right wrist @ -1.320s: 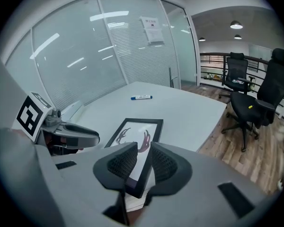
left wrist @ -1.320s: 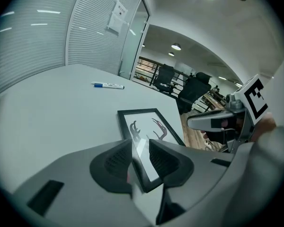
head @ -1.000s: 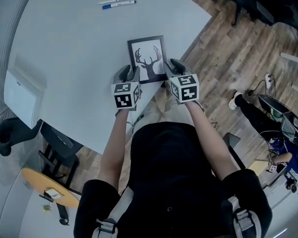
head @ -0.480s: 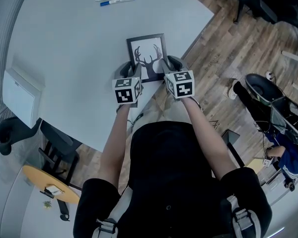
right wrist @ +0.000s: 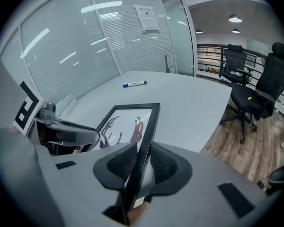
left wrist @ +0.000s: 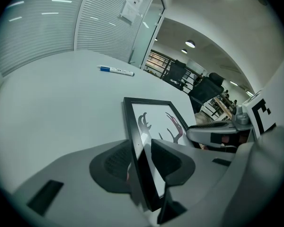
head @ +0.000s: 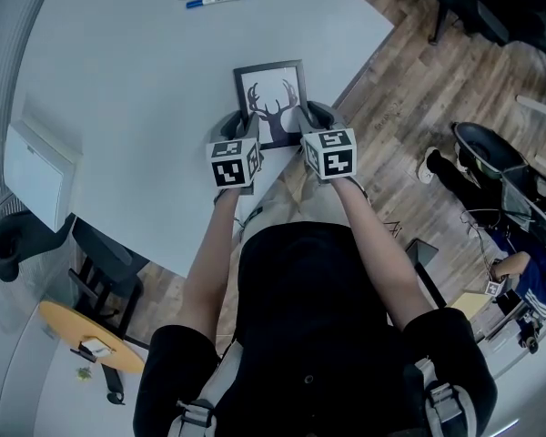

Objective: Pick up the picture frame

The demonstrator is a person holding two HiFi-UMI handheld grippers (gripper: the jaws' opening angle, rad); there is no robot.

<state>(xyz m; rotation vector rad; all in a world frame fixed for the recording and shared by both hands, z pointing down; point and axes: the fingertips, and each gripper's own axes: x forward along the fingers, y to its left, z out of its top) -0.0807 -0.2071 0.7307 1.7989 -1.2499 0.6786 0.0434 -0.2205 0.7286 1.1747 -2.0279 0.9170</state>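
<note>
Near the grey table (head: 118, 107) edge, my left gripper (head: 241, 124) and right gripper (head: 315, 114) have slid astride the black antler-print picture frame (head: 273, 85); claws closing, not gripping yet, so no lift.

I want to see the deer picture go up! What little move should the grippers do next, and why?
Probably finish squeezing before lifting. The left gripper and right gripper each straddle a side edge of the picture frame, their jaws closing but not yet clamped.
</note>
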